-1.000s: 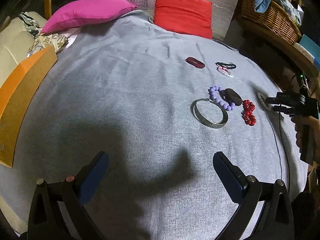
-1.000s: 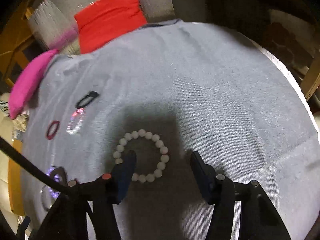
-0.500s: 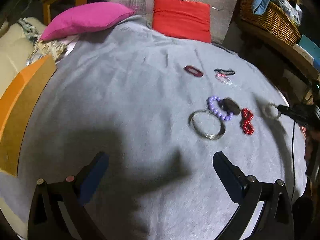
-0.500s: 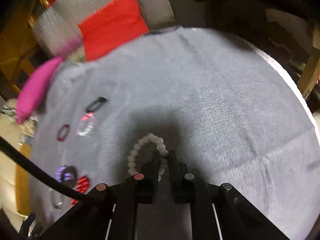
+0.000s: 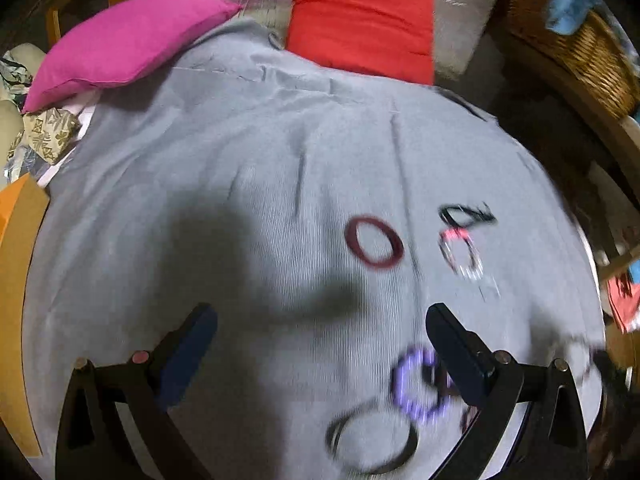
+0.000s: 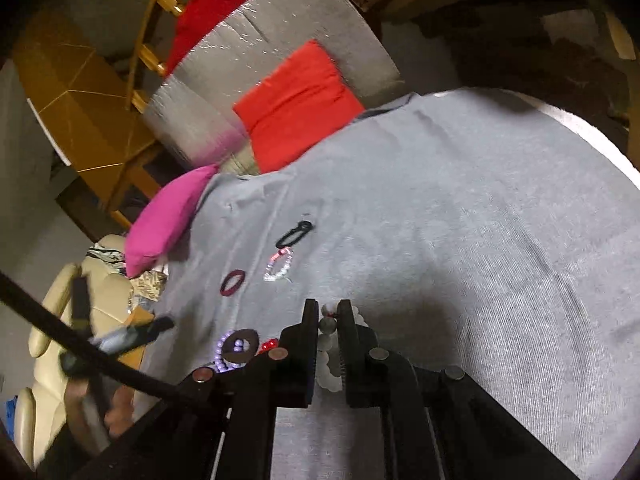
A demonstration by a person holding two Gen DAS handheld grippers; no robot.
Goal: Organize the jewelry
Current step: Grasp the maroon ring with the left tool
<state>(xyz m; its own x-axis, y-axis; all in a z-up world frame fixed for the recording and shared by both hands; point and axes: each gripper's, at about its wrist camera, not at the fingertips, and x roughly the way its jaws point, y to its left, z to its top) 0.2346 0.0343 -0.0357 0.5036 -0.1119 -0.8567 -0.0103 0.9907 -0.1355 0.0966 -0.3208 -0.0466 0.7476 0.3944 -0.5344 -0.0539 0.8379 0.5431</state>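
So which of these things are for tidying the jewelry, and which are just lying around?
For the job:
- white bead bracelet, pinched in the right gripper
- purple bead bracelet
- dark red ring
- clear bead bracelet
- black loop
- metal bangle
- left gripper, open

Just lying about:
- pink pillow
- red cushion
- wicker basket

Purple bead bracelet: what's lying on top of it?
In the right wrist view a dark oval ring lies on the purple bead bracelet. A few beads show through its hole; those under its band are hidden.
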